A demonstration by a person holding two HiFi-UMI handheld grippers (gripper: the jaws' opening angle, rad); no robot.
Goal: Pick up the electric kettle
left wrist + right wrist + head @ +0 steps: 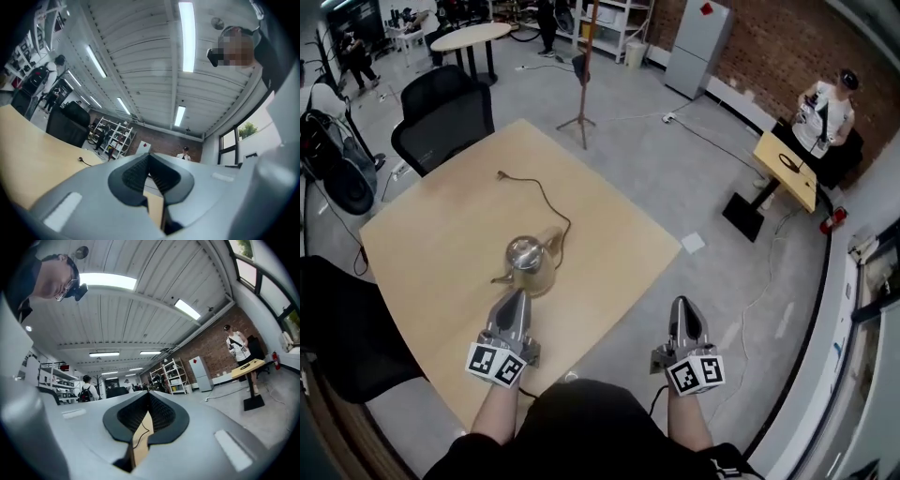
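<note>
Jaws on both my grippers were closed tight w/ nothing between them. Left gripper [517, 295] sat w/ its tip just beside the kettle [528, 262]; right gripper [682, 305] hung off the table [431, 234] edge, well apart. Kettle stood upright near mid-table, spout left and slightly toward me, handle opposite, cord [546, 199] trailing away. Couldn't tell if left tip touched it; the gripper views didn't show it.

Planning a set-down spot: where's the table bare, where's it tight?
Bare: the table left of the kettle out to its left edge, and the stretch right of the cord up to the right edge. Tight: near middle, where kettle, cord and left gripper bunch.
</note>
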